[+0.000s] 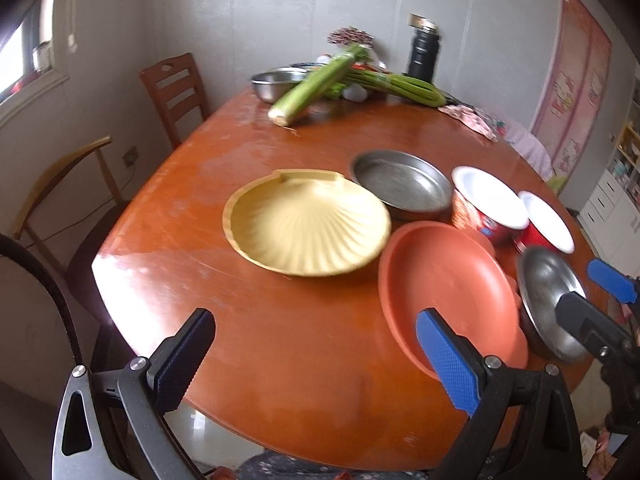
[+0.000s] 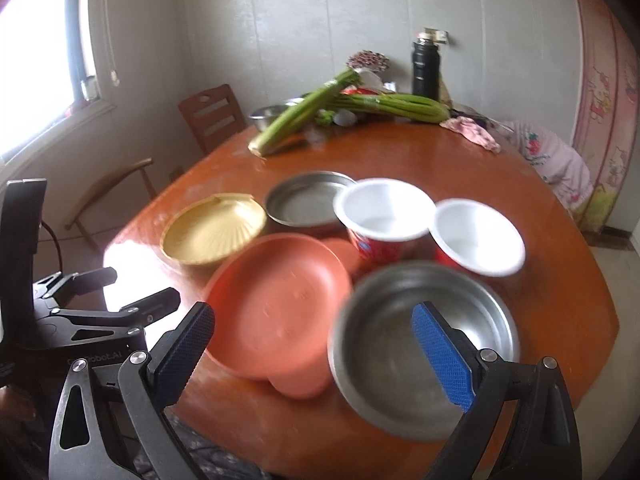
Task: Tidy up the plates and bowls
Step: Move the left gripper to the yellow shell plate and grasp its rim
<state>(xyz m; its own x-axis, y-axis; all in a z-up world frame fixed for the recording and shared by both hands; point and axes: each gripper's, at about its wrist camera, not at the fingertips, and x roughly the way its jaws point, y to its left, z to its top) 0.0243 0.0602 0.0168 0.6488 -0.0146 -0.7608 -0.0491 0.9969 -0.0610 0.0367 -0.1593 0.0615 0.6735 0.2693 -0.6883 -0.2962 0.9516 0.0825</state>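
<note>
On the round wooden table (image 1: 280, 332) lie a yellow shell-shaped plate (image 1: 308, 224) (image 2: 212, 232), a flat steel pan (image 1: 404, 186) (image 2: 308, 204) and an orange plate (image 1: 448, 288) (image 2: 276, 304) stacked on another orange one. Two red bowls with white insides (image 1: 488, 200) (image 2: 476, 236) stand behind a steel bowl (image 1: 548, 296) (image 2: 400, 360). My left gripper (image 1: 318, 360) (image 2: 144, 284) hangs open over the table's near edge, left of the orange plate. Open as well, my right gripper (image 2: 314, 356) (image 1: 596, 296) has its blue-padded finger above the steel bowl, holding nothing.
At the far side lie celery stalks (image 1: 312, 84), a steel basin (image 1: 276, 82), a black flask (image 1: 424, 54) and a crumpled cloth (image 1: 468, 116). Two wooden chairs (image 1: 176, 88) stand to the left of the table, by the window wall.
</note>
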